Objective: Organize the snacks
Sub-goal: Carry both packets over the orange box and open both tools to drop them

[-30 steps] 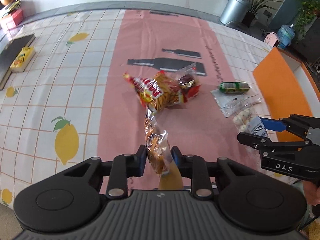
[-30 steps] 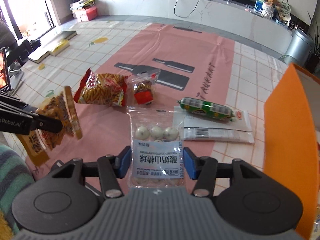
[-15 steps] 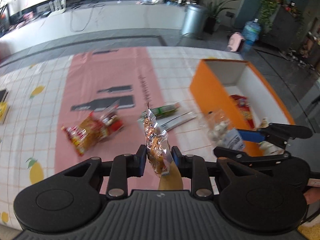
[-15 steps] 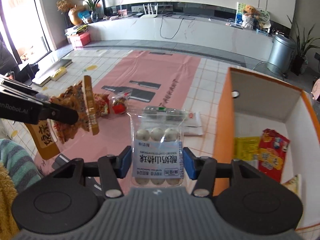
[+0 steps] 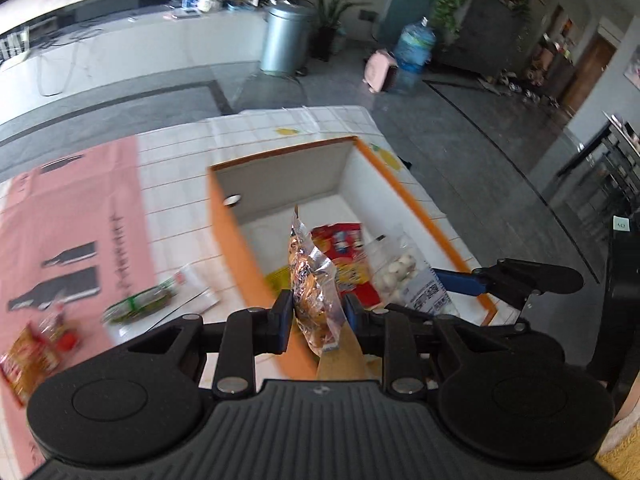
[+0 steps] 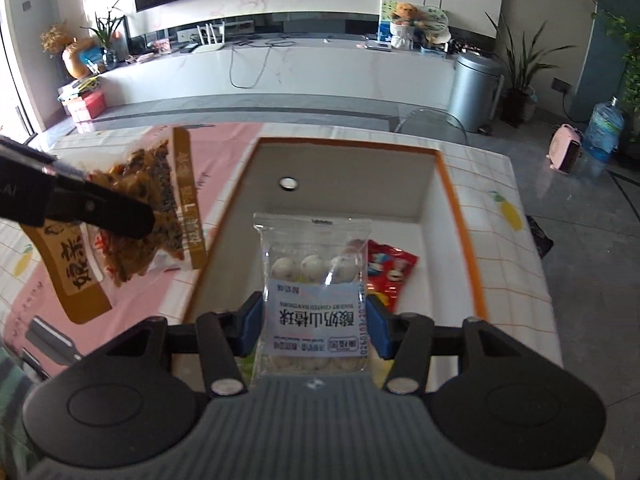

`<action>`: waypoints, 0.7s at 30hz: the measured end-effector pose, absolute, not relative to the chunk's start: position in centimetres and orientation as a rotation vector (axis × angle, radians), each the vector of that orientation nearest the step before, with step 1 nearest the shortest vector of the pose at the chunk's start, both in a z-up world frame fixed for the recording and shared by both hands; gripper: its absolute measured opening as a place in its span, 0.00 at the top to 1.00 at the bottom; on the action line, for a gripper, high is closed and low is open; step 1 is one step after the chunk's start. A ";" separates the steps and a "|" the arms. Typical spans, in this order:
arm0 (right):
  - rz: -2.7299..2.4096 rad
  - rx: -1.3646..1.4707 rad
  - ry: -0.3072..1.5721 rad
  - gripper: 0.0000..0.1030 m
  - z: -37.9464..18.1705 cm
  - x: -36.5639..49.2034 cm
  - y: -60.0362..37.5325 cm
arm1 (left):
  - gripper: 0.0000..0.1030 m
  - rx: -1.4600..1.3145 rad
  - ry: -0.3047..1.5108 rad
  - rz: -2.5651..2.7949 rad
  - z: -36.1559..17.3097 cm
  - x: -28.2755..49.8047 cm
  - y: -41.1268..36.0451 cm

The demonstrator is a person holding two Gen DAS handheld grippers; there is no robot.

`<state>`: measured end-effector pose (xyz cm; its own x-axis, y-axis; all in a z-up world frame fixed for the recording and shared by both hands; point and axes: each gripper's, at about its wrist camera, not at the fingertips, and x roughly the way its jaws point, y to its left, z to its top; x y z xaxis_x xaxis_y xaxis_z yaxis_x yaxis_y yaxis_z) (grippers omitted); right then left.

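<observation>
My left gripper [image 5: 316, 314] is shut on a clear bag of brown crispy snack [image 5: 310, 280] with a gold strip, and holds it over the near left corner of the orange box [image 5: 236, 236]. My right gripper [image 6: 316, 320] is shut on a clear bag of white coated balls [image 6: 316, 276] with a white label, above the inside of the box [image 6: 452, 200]. Each wrist view shows the other hand: the left gripper [image 6: 132, 216] with its brown snack bag [image 6: 148, 208], the right gripper [image 5: 420, 292] with the white-ball bag [image 5: 400, 270]. A red packet [image 6: 390, 276] lies in the box.
A yellow packet [image 5: 278, 276] also lies in the box. On the checked cloth left of the box are a green sausage pack [image 5: 140, 300] and red snack bags [image 5: 32, 352] on the pink runner [image 5: 72, 208]. The table ends just beyond the box. A grey bin [image 5: 286, 40] stands on the floor.
Both grippers have carried their bags to the right and upward, from over the pink runner to above the orange box. The grips look unchanged.
</observation>
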<state>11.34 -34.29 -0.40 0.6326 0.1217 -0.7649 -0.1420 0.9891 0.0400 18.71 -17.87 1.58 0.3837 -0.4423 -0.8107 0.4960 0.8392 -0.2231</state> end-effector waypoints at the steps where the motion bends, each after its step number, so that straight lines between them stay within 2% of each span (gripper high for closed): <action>1: 0.150 -0.028 0.884 0.50 -0.6 11.8 -34.9 | 0.72 0.071 1.025 -0.603 1.3 19.3 -18.8; 13: 0.196 -0.031 0.995 0.50 -5.8 19.5 -37.3 | 0.72 0.253 1.120 -0.538 -4.6 26.3 -23.8; 21: 0.232 -0.097 1.042 0.49 -7.9 23.5 -37.1 | 0.72 0.401 1.133 -0.554 -6.4 29.2 -25.8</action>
